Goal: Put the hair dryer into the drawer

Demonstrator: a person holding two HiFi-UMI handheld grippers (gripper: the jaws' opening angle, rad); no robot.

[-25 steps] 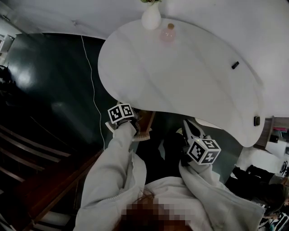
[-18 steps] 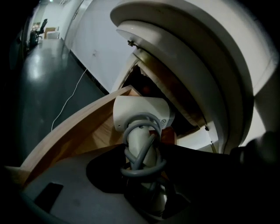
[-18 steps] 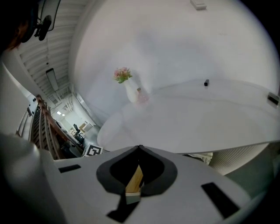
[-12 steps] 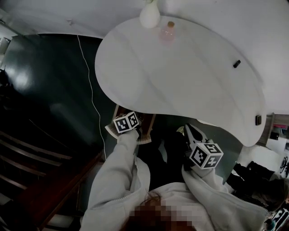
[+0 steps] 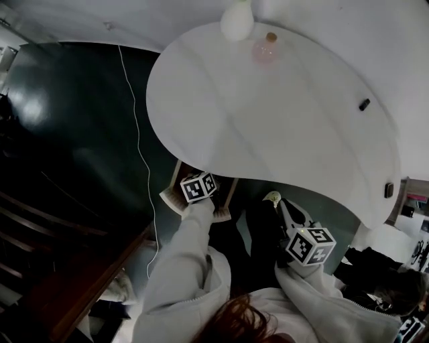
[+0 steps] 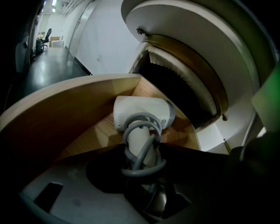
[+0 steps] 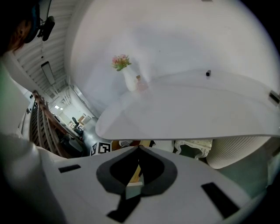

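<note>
1. White table (image 5: pixel 268 134): 1 large rounded top fills the upper half of the head view. The floor (image 5: pixel 74 120) beside it is dark and glossy, with 1 thin white cable (image 5: pixel 137 147) running across it.

2. Drawer (image 5: pixel 226 201): wooden, pulled out from under the near table edge. In the left gripper view its curved front wall and pale wood bottom (image 6: pixel 87 127) are exposed, with the opening under the table top behind it.

3. Left gripper (image 5: pixel 198 187): held over the open drawer on a light-sleeved arm. Its jaws (image 6: pixel 141 153) are clamped on the handle of the hair dryer, 1 on each side.

4. Right gripper (image 5: pixel 310 244): held low at the person's right, well apart from the drawer and short of the table edge. In its own view the jaw tips (image 7: pixel 139 148) meet, and nothing is gripped between them.

5. Hair dryer (image 6: pixel 140 116): white, with a grey cord wound in loops round the handle. The head points away from the gripper and sits inside the drawer, above the wooden bottom. Whether it rests on the wood cannot be told.

6. Table-top items: 1 white vase (image 5: pixel 237 20) at the far edge, 1 pink bottle (image 5: pixel 267 50) just beside it, and 1 small dark object (image 5: pixel 364 104) well apart to the right.
</note>
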